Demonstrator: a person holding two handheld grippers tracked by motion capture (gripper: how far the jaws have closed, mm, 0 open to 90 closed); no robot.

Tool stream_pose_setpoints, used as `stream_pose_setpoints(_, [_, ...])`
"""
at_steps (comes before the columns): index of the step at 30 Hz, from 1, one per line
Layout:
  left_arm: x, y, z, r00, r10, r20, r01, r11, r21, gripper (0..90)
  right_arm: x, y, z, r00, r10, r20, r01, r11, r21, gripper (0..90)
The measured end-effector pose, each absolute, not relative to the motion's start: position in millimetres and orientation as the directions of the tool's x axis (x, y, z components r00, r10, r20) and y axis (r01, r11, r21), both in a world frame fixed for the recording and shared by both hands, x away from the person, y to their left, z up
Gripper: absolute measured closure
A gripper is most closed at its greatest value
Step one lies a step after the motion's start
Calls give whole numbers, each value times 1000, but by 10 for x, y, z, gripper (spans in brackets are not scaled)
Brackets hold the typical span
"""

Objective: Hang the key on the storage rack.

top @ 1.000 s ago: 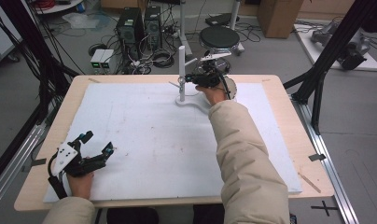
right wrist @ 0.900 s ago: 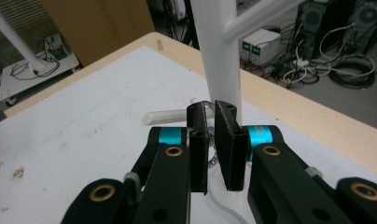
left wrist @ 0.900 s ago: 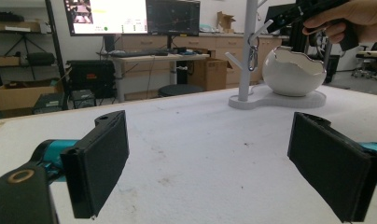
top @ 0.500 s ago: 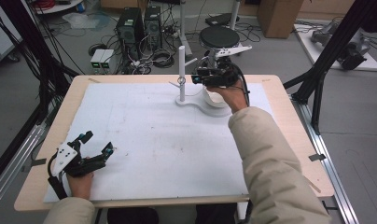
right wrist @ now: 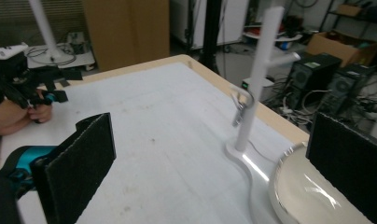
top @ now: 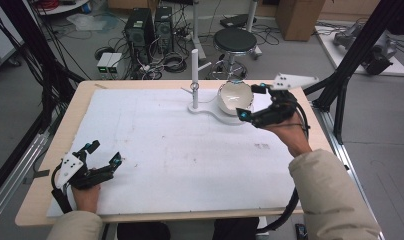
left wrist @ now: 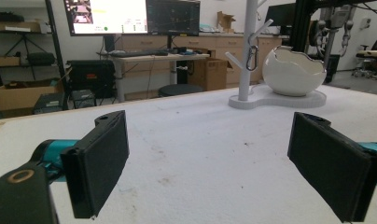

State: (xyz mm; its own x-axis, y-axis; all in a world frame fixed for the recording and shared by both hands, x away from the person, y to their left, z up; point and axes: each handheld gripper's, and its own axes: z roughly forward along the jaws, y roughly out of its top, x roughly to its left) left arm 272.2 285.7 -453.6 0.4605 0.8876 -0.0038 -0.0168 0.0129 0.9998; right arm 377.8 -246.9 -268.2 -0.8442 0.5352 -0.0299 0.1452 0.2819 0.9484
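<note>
Withdrawn rightward off the bowl [top: 235,97], right tool [top: 252,102] gapes empty; left tool [top: 104,153] unmoved, spread.

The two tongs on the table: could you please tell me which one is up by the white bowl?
The right tongs, held open beside the white bowl at the table's far edge. The left tongs sit open at the near left corner, far from it.

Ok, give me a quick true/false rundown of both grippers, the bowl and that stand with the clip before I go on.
1. The right gripper is open beside the white bowl. True.
2. The left gripper grips the carabiner. False: it is open over bare table cover near the front edge.
3. The carabiner hangs on the white stand. True.
4. The bowl lies tipped over at mid-table. False: it sits upright on the stand's base at the far side.
</note>
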Motion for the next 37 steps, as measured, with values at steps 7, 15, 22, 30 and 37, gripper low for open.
stream_pose_setpoints(7, [2724,2851,-4535,462,887,-8,-14,17,1000,129,3492,-2942,-3277,-766,643,-13,118,161,980,4])
stream_pose_setpoints(15, [2722,2848,-4536,460,888,-3,-19,13,1000,129,3312,-3231,-3997,-697,715,51,104,30,994,4])
stream_pose_setpoints(22, [2723,2850,-4534,461,888,-7,-13,14,1000,129,3257,-3315,-4285,-680,730,73,79,-26,997,4])
stream_pose_setpoints(30, [2724,2848,-4536,460,888,-7,-15,15,1000,128,3252,-3274,-4506,-666,743,72,85,-20,996,4])
stream_pose_setpoints(37, [2720,2847,-4536,459,888,-4,-19,14,1000,129,3243,-3268,-4513,-662,746,68,84,-17,996,5])
